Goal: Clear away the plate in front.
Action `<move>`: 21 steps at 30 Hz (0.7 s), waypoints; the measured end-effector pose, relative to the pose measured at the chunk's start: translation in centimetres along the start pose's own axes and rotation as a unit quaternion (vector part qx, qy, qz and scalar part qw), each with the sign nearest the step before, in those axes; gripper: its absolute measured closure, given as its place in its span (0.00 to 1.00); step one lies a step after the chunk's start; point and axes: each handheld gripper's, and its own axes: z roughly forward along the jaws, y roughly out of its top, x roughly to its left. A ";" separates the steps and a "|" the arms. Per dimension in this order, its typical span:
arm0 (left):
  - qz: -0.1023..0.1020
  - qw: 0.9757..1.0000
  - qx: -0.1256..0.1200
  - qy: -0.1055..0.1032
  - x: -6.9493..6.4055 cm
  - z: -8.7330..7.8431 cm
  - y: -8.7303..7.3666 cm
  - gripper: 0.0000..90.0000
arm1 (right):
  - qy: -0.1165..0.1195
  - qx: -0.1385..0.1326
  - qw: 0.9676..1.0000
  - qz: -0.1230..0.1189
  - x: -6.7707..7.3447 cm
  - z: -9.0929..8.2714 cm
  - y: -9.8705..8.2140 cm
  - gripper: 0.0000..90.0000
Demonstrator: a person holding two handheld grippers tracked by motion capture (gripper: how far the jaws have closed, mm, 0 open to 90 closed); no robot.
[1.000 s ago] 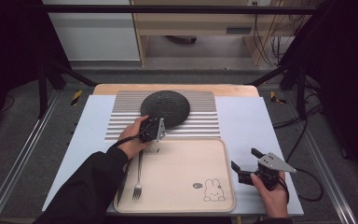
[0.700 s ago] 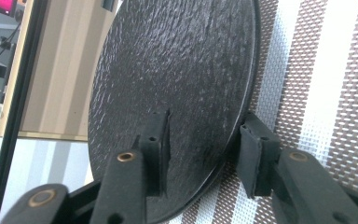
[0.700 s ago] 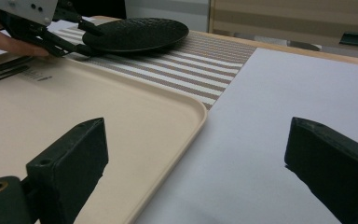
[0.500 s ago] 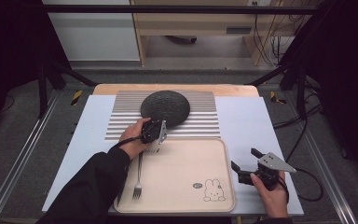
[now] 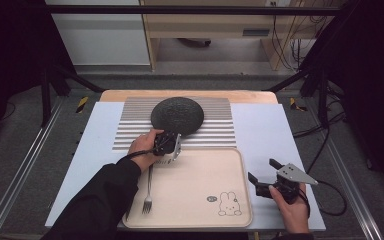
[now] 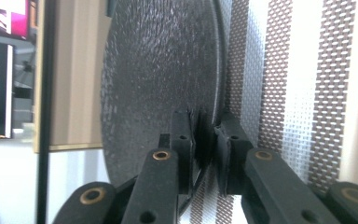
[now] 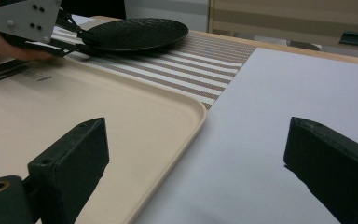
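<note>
The beige tray [image 5: 200,200] carries one fork [image 5: 149,192], lying just behind the left gripper [image 5: 169,144] toward the person. That gripper's jaws have just been closing and now clamp the near rim of the black plate [image 5: 177,114], which sits ahead of it on the striped mat [image 5: 215,127]. The right gripper [image 5: 262,175], well apart beside the tray's right edge, holds its jaws wide apart with nothing between them.

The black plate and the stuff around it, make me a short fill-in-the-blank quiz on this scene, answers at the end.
1. The left claw is closed on the rim of the black ____.
2. The fork lies on the beige ____.
3. The right claw rests beside the tray with its jaws ____.
4. The plate sits on a ____ mat.

Missing words: plate; tray; open; striped
</note>
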 end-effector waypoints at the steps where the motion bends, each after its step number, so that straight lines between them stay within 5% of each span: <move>1: 0.001 1.000 -0.001 0.004 0.0 -0.1 0.1 0.90 | 0.000 -0.001 1.000 0.001 0.0 0.0 0.0 0.07; 8: -0.001 1.000 -0.004 0.023 0.3 -0.3 0.6 0.94 | 0.000 -0.002 1.000 0.003 -0.1 -0.1 0.0 0.07; 21: 0.016 0.999 0.004 0.028 0.2 -0.3 0.8 0.95 | 0.000 -0.002 1.000 0.004 -0.2 -0.1 0.0 0.07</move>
